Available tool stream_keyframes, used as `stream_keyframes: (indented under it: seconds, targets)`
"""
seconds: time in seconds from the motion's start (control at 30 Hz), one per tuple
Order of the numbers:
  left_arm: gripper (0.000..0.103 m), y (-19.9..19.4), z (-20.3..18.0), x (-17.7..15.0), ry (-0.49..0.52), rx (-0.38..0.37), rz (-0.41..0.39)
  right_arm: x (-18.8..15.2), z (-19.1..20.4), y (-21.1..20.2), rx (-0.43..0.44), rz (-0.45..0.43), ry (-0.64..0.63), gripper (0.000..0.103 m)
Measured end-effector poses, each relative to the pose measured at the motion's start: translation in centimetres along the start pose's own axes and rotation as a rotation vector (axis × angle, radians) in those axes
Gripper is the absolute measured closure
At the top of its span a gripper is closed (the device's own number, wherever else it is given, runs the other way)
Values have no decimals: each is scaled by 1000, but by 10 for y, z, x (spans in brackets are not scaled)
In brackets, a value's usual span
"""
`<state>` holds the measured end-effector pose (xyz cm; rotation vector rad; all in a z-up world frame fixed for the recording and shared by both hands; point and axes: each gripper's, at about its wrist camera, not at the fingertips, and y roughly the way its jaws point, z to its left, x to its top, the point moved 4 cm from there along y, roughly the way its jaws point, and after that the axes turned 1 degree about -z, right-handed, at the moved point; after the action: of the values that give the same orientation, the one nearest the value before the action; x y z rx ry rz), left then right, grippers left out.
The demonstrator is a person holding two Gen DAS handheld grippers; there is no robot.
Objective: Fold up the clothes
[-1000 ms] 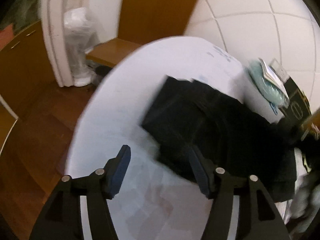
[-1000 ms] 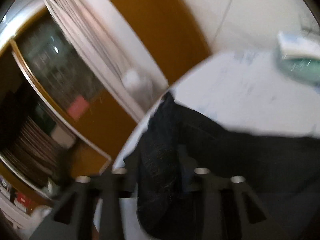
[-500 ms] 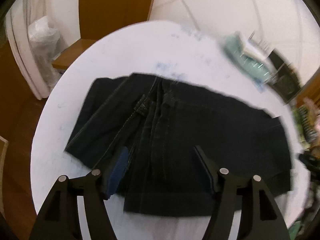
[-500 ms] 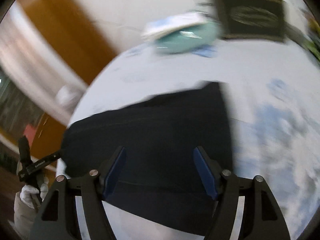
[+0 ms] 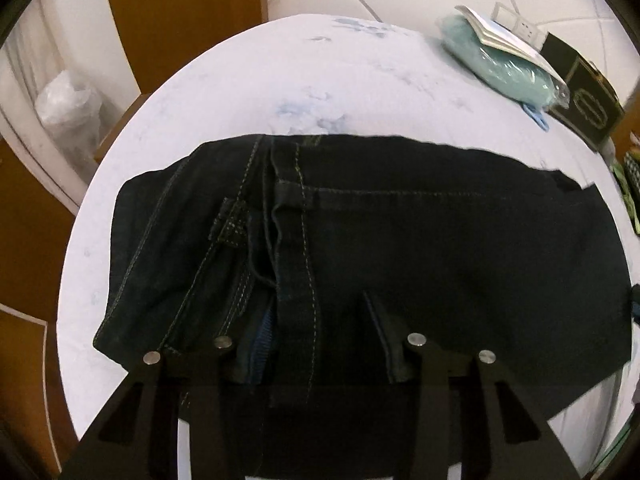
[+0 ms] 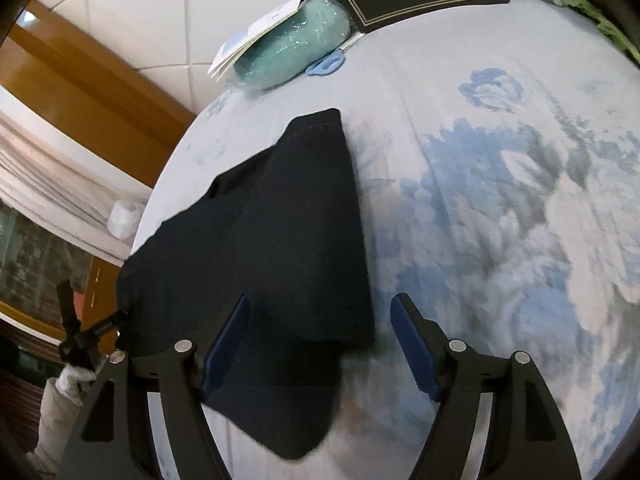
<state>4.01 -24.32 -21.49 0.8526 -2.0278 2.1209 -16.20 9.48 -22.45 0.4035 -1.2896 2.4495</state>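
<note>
One dark navy folded denim jeans lies flat on our white, blue-flowered tablecloth, long axis running crosswise to both tools. Left gripper sits right over the seam and belt-loop end, jaws spread wide, cloth between its fingers, nothing pinched. Right gripper hangs over the plain end's near corner, jaws wide, one finger over cloth, one over bare table. We judge both equally near; next fold goes end to end.
</note>
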Motion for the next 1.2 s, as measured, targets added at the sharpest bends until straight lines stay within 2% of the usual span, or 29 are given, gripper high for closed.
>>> stream_keyframes:
  seconds: [0.07,0.13,0.2,0.27,0.33,0.37,0.47,0.53,0.57,0.6,0.63,0.67,0.7,0.77,0.83,0.87,0.97,1.07,1.17,1.2]
  targets:
    - [94,-14,-1,6,11,-5,-18,1,4,-2,10,4,1,25]
    - [96,-43,-1,13,23,-32,-67,1,8,-4,19,7,0,25]
    - [97,-89,8,23,35,-37,-165,2,13,-6,29,10,0,24]
    - [97,-130,23,32,40,-14,-245,3,18,-8,38,14,0,19]
    - [97,-141,45,36,29,11,-254,4,22,-10,48,17,0,18]
    - [97,-140,58,37,21,19,-241,4,24,-12,53,18,0,18]
    - [92,-89,87,28,16,136,-130,5,31,-15,67,23,-1,18]
    - [92,-57,104,19,-14,200,-39,8,39,-11,41,34,-42,18]
    - [92,-43,112,15,-30,227,1,9,43,-9,27,39,-64,25]
    - [91,-47,112,15,-53,209,-9,11,47,-7,13,44,-85,36]
    - [90,-52,112,14,-73,192,-22,14,57,-9,-7,37,-142,41]
    - [79,-62,104,15,-60,175,-58,17,63,-10,-26,32,-182,48]
    - [62,-72,96,16,-48,157,-93,20,69,-8,-31,34,-216,50]
    - [50,-81,74,19,-30,98,-136,26,81,-1,-25,38,-266,50]
    - [50,-80,49,23,1,48,-162,34,91,12,2,40,-294,50]
    - [50,-73,39,24,17,47,-162,37,96,20,13,48,-305,49]
    - [50,-41,33,13,4,68,-98,44,96,45,8,84,-315,47]
    - [50,-7,52,1,-40,166,-16,41,81,65,-18,149,-307,37]
    - [50,5,63,-8,-108,132,-21,35,74,76,-30,195,-325,35]
    - [49,5,60,-7,-99,153,-29,34,76,77,-28,193,-339,32]
